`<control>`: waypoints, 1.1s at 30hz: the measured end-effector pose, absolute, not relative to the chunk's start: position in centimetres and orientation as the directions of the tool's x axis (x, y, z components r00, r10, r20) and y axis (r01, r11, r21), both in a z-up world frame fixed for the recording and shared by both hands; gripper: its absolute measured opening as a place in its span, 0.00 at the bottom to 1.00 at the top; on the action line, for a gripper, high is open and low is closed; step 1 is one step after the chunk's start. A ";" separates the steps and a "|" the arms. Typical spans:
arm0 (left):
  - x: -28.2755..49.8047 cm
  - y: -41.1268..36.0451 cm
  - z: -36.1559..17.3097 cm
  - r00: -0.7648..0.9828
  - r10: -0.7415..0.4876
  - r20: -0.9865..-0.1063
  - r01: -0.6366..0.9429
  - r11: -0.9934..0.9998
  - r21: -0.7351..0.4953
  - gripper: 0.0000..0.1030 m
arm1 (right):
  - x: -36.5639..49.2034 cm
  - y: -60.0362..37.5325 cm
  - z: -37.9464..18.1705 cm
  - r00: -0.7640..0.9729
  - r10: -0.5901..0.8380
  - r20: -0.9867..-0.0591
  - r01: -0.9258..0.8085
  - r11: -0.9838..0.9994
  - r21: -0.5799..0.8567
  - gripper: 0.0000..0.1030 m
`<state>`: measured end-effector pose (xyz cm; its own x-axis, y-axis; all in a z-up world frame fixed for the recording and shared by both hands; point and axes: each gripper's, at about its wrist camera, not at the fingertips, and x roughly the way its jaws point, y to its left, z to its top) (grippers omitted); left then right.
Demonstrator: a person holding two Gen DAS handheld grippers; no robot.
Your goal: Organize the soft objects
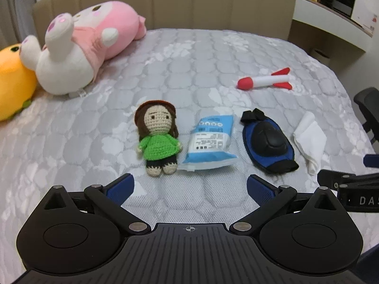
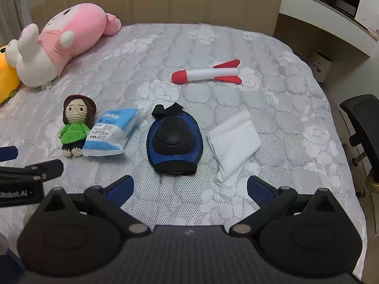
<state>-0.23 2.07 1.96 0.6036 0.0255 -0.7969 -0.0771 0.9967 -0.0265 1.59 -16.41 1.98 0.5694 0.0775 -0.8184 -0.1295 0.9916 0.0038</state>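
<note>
A crochet doll in a green top lies on the grey quilted bed. To its right lie a blue and white packet, a blue and black padded guard and a folded white cloth. A red and white foam rocket lies farther back. My left gripper is open and empty, just short of the doll and packet. My right gripper is open and empty, near the guard and cloth.
A big pink and white plush and an orange plush lie at the back left by the beige headboard. A desk and a black chair stand to the right of the bed.
</note>
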 end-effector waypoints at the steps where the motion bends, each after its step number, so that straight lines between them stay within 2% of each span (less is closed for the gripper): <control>1: -0.1 2.2 1.9 0.601 0.022 -0.799 -0.078 0.996 -0.031 1.00 | 1.6 -16.4 2.0 0.569 0.077 -0.819 -0.130 0.991 0.002 1.00; 33: 0.5 2.3 0.8 0.551 0.013 -0.834 -0.064 0.998 -0.027 1.00 | 1.8 -16.5 1.3 0.529 0.069 -0.846 -0.145 0.989 -0.010 1.00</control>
